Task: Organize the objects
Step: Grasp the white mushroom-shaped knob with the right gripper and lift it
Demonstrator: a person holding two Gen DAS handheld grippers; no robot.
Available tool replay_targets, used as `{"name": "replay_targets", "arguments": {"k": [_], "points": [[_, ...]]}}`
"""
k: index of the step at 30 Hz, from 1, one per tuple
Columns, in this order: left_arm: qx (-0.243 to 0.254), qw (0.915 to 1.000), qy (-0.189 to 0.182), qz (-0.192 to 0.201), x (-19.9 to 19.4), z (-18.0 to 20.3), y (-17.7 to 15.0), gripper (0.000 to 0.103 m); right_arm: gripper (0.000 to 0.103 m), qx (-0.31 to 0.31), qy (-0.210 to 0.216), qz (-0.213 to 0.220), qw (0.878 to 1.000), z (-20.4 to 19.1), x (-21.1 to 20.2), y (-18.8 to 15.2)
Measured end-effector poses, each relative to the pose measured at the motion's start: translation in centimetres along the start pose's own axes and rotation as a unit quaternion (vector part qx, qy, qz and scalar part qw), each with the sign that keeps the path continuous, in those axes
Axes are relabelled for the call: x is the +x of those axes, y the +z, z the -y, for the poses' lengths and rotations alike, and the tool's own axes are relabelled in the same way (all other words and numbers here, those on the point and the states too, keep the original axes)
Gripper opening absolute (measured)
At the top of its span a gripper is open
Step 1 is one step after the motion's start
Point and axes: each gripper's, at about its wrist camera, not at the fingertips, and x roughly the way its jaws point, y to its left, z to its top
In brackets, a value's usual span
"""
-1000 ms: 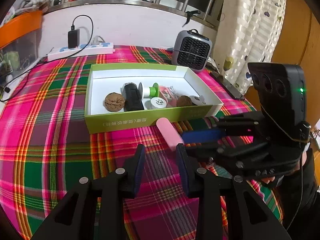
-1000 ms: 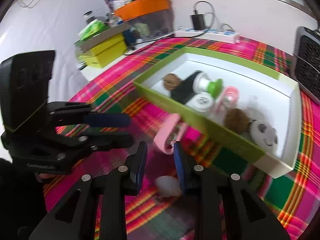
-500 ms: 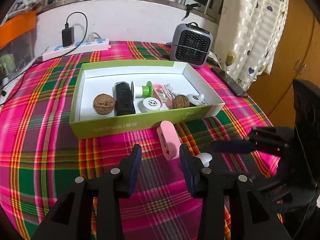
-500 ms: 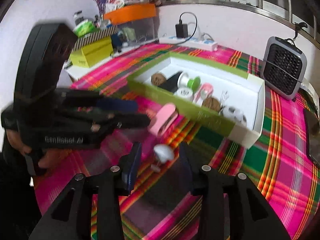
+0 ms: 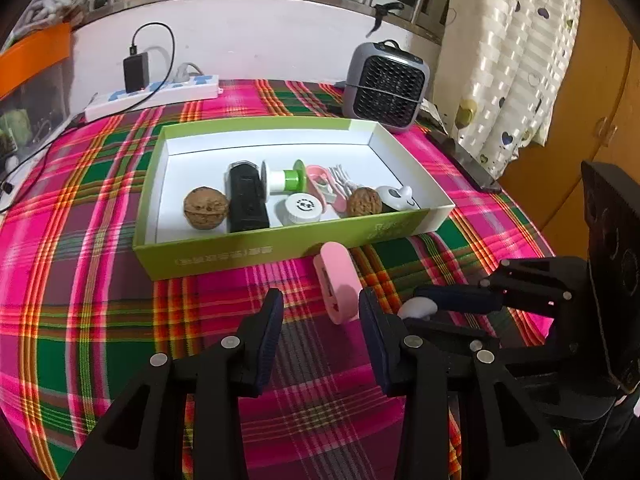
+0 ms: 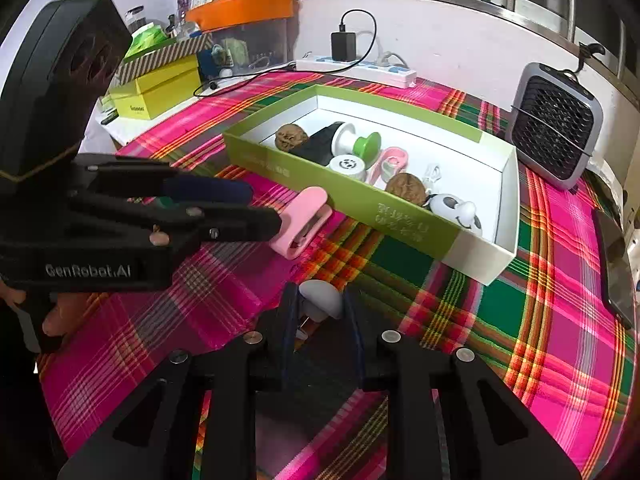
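Observation:
A green box (image 5: 248, 254) with a white inside holds walnuts, a black block, a green-and-white spool and other small items; it also shows in the right wrist view (image 6: 404, 220). A pink clip (image 5: 338, 286) lies on the plaid cloth just in front of it, also in the right wrist view (image 6: 302, 220). My left gripper (image 5: 320, 316) is open, with the pink clip just ahead between the fingertips. My right gripper (image 6: 320, 308) has its fingers around a small white mushroom-shaped object (image 6: 320, 298), seen in the left wrist view (image 5: 416, 307) too; contact is unclear.
A grey fan heater (image 5: 386, 86) stands behind the box at the right. A white power strip (image 5: 152, 94) with a charger lies at the back. A dark phone (image 6: 616, 264) lies near the right table edge. Yellow boxes (image 6: 160, 90) stand at the left.
My right gripper has come down and narrowed around the white mushroom-shaped object. My left gripper has come closer to the pink clip and stays open.

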Motion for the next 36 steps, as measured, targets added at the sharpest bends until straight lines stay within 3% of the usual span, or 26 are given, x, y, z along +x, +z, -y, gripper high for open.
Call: {"name": "replay_targets", "arguments": {"k": [16,18,22,36], "points": [[0.034,0.9982,0.044,-0.020,2.7,2.5,0.6,0.037,0.024,0.037,-0.021,0.019,0.999,1.9,-1.0,-0.3],[0.039,0.9977,0.053,-0.019,2.8,2.6,0.6,0.034,0.024,0.035,-0.022,0.019,0.999,1.8,-1.0,-0.3],[0.043,0.9969,0.063,-0.017,2.7,2.6,0.5,0.017,0.024,0.033,-0.026,0.019,0.999,1.7,-1.0,-0.3],[0.051,0.9964,0.068,-0.004,1.8,2.9,0.0,0.016,0.024,0.035,-0.038,0.026,0.998,1.8,-1.1,-0.3]]}}
